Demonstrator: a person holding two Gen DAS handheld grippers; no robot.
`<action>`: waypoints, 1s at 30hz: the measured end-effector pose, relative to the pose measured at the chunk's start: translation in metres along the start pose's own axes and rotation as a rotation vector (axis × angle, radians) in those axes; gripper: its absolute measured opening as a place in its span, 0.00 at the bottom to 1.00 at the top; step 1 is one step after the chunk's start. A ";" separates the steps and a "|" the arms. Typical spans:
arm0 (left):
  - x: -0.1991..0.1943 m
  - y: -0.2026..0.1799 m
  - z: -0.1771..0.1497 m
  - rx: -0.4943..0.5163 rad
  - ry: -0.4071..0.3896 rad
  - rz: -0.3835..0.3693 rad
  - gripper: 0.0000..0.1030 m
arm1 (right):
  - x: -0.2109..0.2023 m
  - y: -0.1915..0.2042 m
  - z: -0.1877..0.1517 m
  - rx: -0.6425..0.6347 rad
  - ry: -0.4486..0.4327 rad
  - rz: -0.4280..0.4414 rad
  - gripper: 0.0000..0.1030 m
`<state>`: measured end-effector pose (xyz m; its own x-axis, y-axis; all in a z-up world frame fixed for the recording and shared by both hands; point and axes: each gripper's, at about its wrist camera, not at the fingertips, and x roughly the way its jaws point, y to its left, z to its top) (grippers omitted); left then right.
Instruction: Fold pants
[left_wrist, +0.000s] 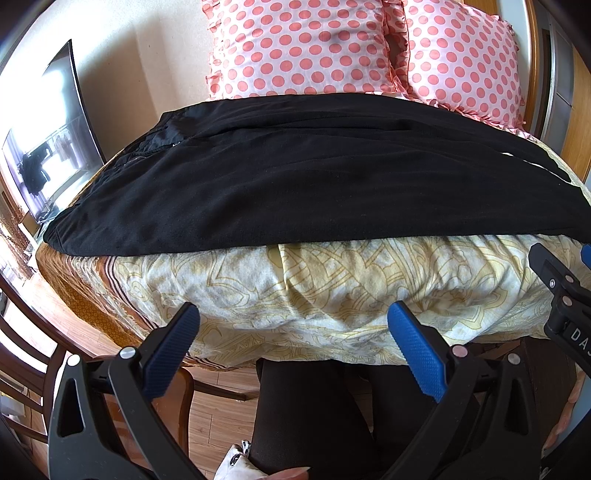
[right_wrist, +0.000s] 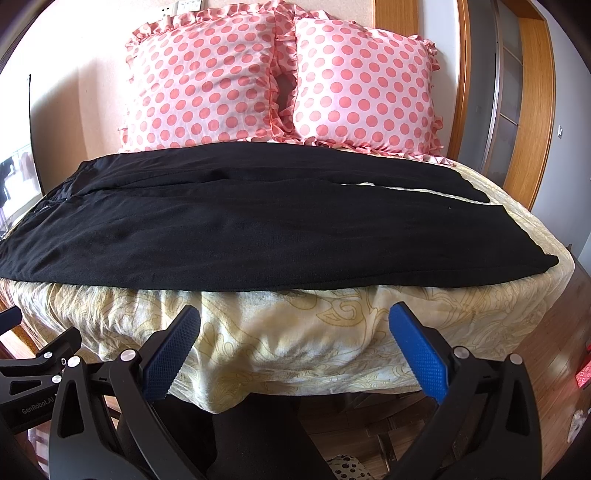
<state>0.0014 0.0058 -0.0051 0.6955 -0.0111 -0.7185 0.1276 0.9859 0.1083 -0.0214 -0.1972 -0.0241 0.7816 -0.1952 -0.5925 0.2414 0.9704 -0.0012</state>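
My left gripper (left_wrist: 293, 325) and right gripper (right_wrist: 294, 325) hover with jaws spread wide, empty, above the bedspread (right_wrist: 280, 332), near the black pants (right_wrist: 236, 236) lying flat before two pillows (right_wrist: 207, 81).

White lettering "GenRobot.AI" on black body of left gripper (right_wrist: 9, 319), at lower left edge of right wrist view; text runs slightly uphill, last characters partly cut by own gripper's arm. White letters "DA" on black body of right gripper (left_wrist: 559, 254), at right edge of left wrist view; rest of word cut off by frame edge, unreadable. No other legible text, label or number on anything else in either view.
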 end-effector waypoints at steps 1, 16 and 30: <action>0.000 0.000 0.000 0.000 0.000 0.000 0.98 | 0.000 0.000 0.000 0.000 -0.001 -0.001 0.99; 0.002 0.000 -0.003 -0.002 0.001 -0.001 0.98 | 0.001 0.002 0.001 0.001 0.000 0.000 0.99; -0.004 0.006 0.005 -0.014 -0.045 0.013 0.98 | -0.004 -0.016 0.020 0.008 -0.109 -0.008 0.99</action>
<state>0.0024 0.0106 0.0018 0.7283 -0.0057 -0.6852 0.1089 0.9882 0.1075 -0.0170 -0.2152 -0.0054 0.8375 -0.2178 -0.5011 0.2521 0.9677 0.0008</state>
